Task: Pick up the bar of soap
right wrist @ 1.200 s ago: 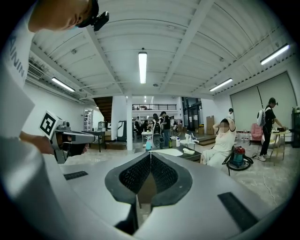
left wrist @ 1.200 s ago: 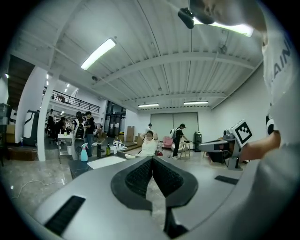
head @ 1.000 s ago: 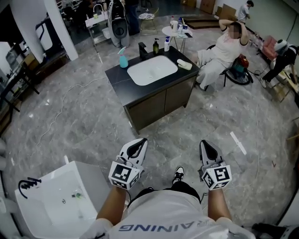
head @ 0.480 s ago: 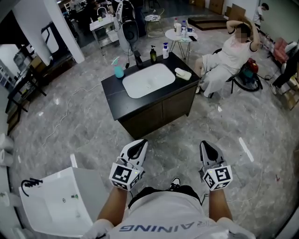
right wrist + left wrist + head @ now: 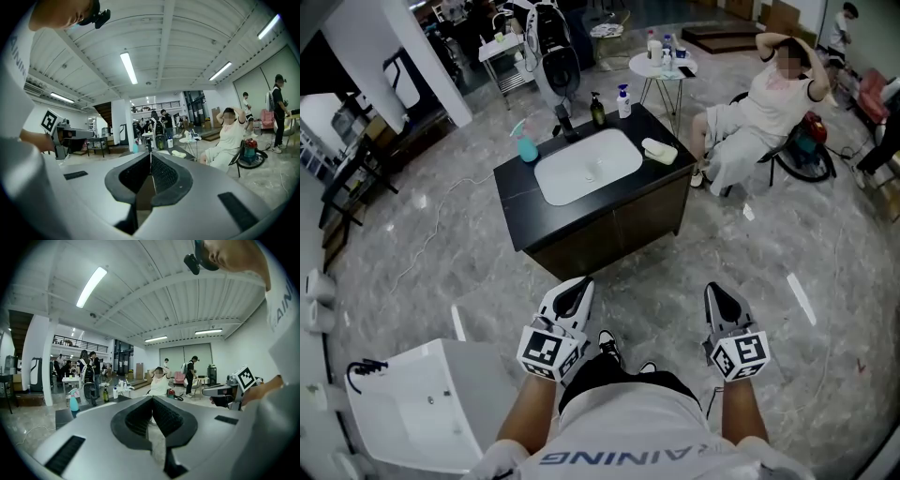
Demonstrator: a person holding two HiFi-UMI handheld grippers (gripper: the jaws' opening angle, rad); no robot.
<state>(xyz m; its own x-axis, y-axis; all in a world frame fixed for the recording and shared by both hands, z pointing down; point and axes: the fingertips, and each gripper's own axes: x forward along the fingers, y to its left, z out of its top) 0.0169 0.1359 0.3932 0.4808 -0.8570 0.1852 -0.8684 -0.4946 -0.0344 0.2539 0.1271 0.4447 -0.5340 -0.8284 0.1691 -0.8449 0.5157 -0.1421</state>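
Now the glossy black worktop (image 5: 514, 204) sits closer than a second ago. The pale, rounded bar of soap (image 5: 659, 150) lies right of its white basin (image 5: 586, 166). Both the left gripper (image 5: 574, 287) and the right gripper (image 5: 718, 292) have their ribbed fingers closed on nothing.

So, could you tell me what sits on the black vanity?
Around the white basin: a black faucet, a teal bottle, a dark bottle, a white pump bottle and the pale bar of soap near the right edge. The cabinet's inside is hidden.
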